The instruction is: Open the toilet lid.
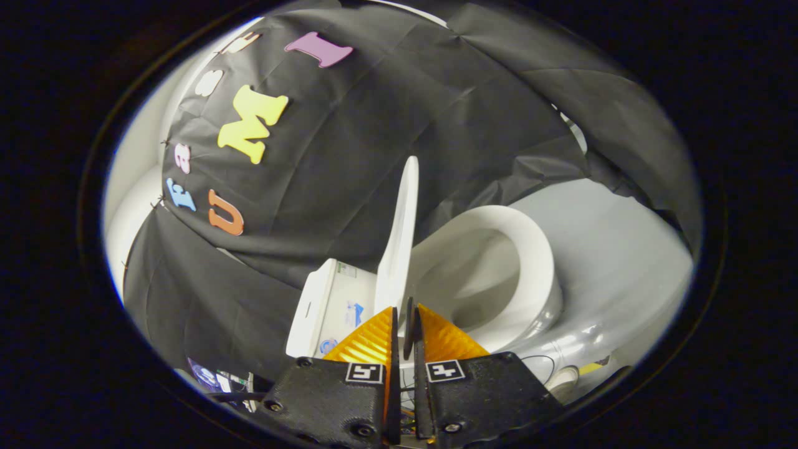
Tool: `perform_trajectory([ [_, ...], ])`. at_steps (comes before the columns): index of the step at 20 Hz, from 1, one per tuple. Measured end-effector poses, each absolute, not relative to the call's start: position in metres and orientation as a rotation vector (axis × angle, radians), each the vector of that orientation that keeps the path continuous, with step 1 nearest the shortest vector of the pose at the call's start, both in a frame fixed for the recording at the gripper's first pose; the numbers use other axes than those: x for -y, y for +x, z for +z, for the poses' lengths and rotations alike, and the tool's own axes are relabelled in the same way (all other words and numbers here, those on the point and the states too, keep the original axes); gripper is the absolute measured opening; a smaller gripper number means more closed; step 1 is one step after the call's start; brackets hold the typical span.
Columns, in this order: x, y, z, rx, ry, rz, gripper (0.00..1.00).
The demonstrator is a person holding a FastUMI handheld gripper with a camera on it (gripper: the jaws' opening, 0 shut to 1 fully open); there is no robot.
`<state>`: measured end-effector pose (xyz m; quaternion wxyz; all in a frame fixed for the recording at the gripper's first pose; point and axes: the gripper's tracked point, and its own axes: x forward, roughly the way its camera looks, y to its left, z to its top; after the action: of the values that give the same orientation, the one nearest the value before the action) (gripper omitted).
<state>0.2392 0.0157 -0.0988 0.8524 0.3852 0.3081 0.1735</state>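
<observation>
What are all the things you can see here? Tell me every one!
toilet lid: one, white, raised upright, just ahead of the fingertips
toilet seat: one, white, ringing the open bowl beyond the lid
toilet tank: one, white, behind the raised lid
floor: grey, around the toilet
black cloth: booth wall behind the toilet
cable: one, thin, dark, on the floor by the toilet base
gripper: one, black with orange fingers, jaws nearly closed, holding nothing

Glossy white toilet lid and bowl; matt black, creased cloth wall.
</observation>
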Motion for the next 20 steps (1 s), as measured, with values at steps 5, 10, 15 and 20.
perform_trajectory([
  [5,-0.039,0.236,-0.067,-0.635,0.711,0.382,0.12],
  [10,-0.053,0.234,-0.054,-0.645,0.653,0.338,0.12],
  [15,-0.069,0.231,-0.041,-0.645,0.610,0.328,0.12],
  [20,-0.085,0.229,-0.026,-0.650,0.533,0.286,0.12],
])
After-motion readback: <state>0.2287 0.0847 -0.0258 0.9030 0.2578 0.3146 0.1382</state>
